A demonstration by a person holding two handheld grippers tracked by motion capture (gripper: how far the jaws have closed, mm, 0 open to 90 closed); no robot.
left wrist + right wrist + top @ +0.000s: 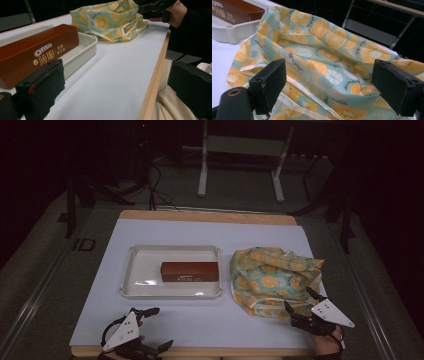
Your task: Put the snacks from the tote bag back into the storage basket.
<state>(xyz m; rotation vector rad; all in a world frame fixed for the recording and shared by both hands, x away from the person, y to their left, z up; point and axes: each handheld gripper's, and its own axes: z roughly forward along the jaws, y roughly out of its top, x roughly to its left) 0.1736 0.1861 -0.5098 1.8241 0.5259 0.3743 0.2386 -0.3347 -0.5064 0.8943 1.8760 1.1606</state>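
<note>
A brown Oreo box (190,271) (35,56) (235,10) lies in a white tray (135,290) (85,47) (229,31) on the white mat. Right of the tray sits a crumpled cloth bag (270,275) (112,18) (324,57) printed with orange and kiwi slices. My left gripper (156,326) (117,87) is open at the table's front edge, below the tray's left corner, with nothing between its jaws. Open too, my right gripper (299,301) (329,85) has its jaws spread at the bag's near edge, and the fabric lies between them.
The white mat (200,320) covers a wooden table whose front edge (152,82) runs past my left gripper. A metal stand (240,150) is on the floor beyond the table. Cables (155,190) trail on the floor at the back left.
</note>
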